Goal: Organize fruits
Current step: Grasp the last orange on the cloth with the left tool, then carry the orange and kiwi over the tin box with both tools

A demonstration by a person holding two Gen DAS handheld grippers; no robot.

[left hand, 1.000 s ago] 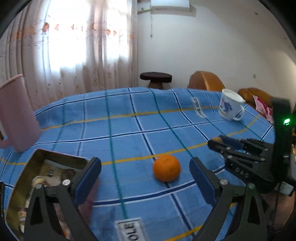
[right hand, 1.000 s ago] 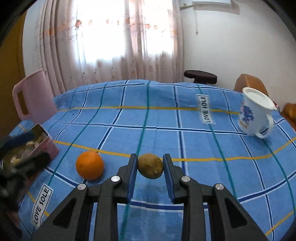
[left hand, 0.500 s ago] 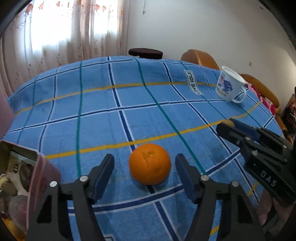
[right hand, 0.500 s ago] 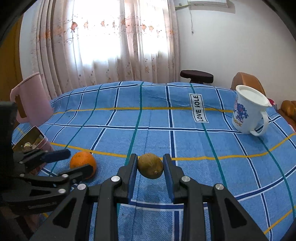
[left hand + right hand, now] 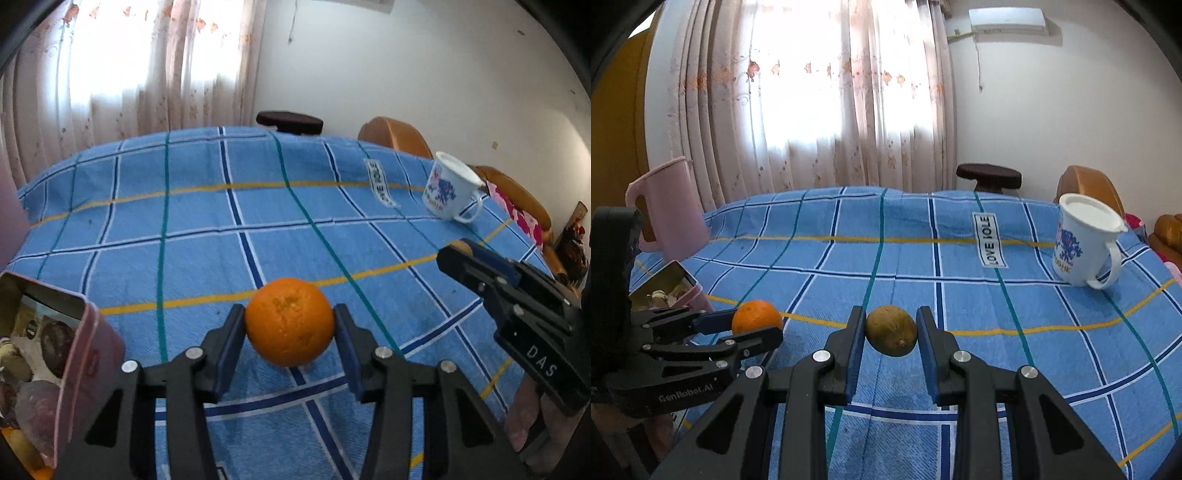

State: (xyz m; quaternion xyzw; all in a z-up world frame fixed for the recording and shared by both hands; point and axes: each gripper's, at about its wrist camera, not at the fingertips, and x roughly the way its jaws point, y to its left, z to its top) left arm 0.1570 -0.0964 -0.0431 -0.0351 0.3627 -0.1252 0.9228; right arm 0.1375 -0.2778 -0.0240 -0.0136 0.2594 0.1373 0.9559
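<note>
Left gripper (image 5: 289, 325) closing around the round orange fruit (image 5: 289, 321) on the blue checked tabletop (image 5: 207, 229) beside the pink tin box (image 5: 79, 354), right gripper (image 5: 891, 332) pinching the brownish-green oval fruit (image 5: 891, 335); centre both pads before lifting.

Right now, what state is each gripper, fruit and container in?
left gripper: jaws closing, pads at the orange's sides
orange: on the tablecloth, between the left pads
right gripper: shut on the brown fruit
brown fruit: clamped between the right pads
tin: open, holding items
white mug: upright
pink pitcher: upright
</note>
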